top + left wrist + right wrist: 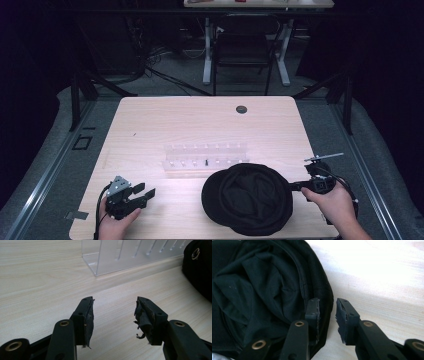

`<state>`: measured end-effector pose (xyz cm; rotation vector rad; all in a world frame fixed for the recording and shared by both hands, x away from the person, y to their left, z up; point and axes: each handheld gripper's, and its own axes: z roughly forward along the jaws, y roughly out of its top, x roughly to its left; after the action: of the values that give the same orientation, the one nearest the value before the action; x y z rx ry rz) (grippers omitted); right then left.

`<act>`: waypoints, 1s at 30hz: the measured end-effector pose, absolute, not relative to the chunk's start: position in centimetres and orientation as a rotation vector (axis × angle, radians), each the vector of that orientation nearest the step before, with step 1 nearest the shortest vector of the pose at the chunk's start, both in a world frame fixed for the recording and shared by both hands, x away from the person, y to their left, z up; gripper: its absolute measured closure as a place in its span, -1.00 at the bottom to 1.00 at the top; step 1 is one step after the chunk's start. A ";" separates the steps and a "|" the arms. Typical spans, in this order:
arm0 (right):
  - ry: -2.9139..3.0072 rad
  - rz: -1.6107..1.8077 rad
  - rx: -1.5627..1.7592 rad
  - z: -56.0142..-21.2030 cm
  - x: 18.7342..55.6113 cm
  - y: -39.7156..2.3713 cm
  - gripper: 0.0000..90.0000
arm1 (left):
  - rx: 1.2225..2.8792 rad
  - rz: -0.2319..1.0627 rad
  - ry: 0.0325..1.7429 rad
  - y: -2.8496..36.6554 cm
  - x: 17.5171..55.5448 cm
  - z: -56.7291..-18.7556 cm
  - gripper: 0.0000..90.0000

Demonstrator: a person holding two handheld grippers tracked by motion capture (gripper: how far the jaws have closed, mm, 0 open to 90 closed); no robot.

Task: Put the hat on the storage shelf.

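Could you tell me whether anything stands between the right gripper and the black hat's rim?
Nothing visible does. The right gripper already straddles the rim of the black hat: one jaw is inside the hat, the other outside over bare table, with a small gap left by the outer pad. The clear rack stands behind the hat.

Left claw [113, 312] agape, right claw [327, 312] narrowed

Lab: floor cables [150, 65], dark curtains [380, 55], test table [150, 125].
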<state>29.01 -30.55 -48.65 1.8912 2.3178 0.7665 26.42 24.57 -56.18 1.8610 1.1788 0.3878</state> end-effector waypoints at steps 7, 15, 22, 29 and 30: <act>2.359 0.683 1.938 -48.9 29.6 -30.0 0.66 | 1.861 0.387 1.177 24.6 26.4 -56.2 0.09; 2.403 0.654 1.986 -49.6 30.2 -29.7 0.68 | 1.865 0.383 1.180 24.5 26.4 -56.2 0.09; 2.410 0.637 2.013 -50.0 30.5 -29.6 0.72 | 1.864 0.383 1.183 24.6 26.4 -56.2 0.09; 2.426 0.638 2.068 -50.3 30.6 -29.9 0.70 | 1.867 0.382 1.182 24.6 26.4 -56.2 0.09; 2.423 0.637 2.073 -50.4 30.6 -29.9 0.70 | 1.867 0.381 1.182 24.5 26.4 -56.2 0.09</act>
<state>30.57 -29.87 -50.43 2.0733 2.4228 0.6375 26.42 24.55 -56.21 1.8669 1.1822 0.3814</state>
